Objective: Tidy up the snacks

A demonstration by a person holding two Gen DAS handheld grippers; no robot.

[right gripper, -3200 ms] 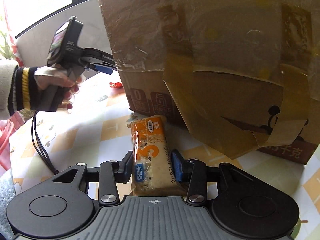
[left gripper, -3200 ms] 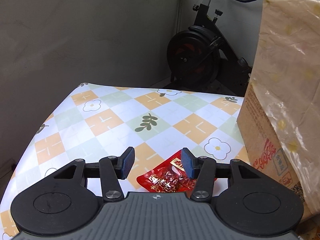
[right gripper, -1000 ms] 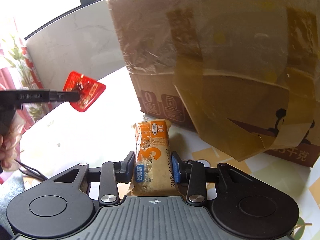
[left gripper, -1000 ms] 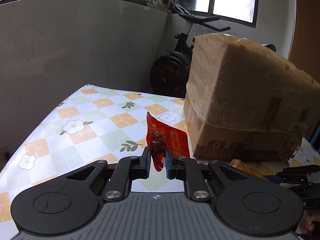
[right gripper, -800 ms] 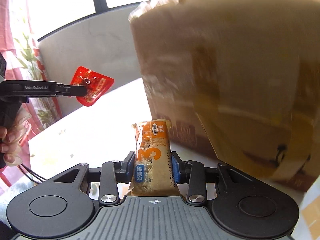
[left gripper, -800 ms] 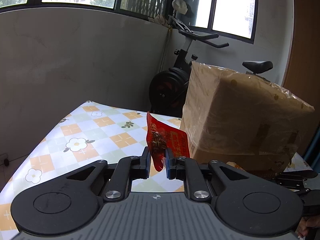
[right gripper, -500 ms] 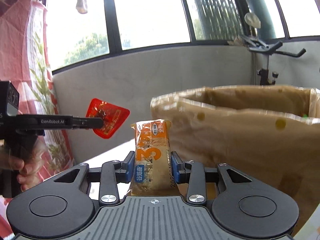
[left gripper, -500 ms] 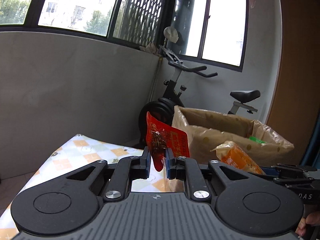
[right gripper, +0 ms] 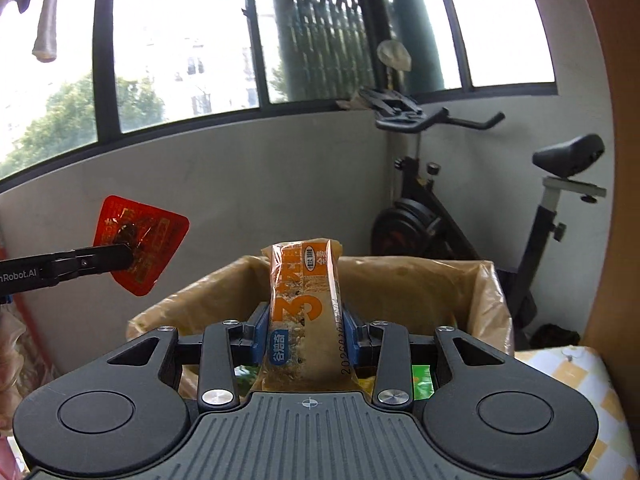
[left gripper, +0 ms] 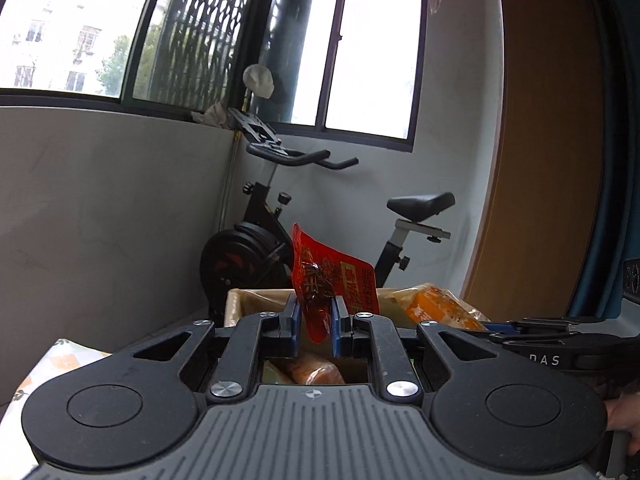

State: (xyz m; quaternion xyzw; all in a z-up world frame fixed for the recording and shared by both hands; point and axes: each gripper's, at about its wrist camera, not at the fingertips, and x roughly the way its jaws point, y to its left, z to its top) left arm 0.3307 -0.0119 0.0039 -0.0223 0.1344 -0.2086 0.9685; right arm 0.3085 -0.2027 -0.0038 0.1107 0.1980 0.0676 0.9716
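Right wrist view: both grippers have risen from the table to above the open box (right gripper: 472,280), right gripper (right gripper: 306,334) pinching the bar (right gripper: 306,292), left gripper (left gripper: 316,320) pinching the red packet (left gripper: 336,276), so both drops look imminent.

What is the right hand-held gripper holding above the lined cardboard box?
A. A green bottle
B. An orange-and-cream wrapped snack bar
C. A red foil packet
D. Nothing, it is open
B: in the right wrist view the right hand-held gripper is clamped on the orange-and-cream snack bar above the lined cardboard box; the red packet is in the left hand-held gripper.
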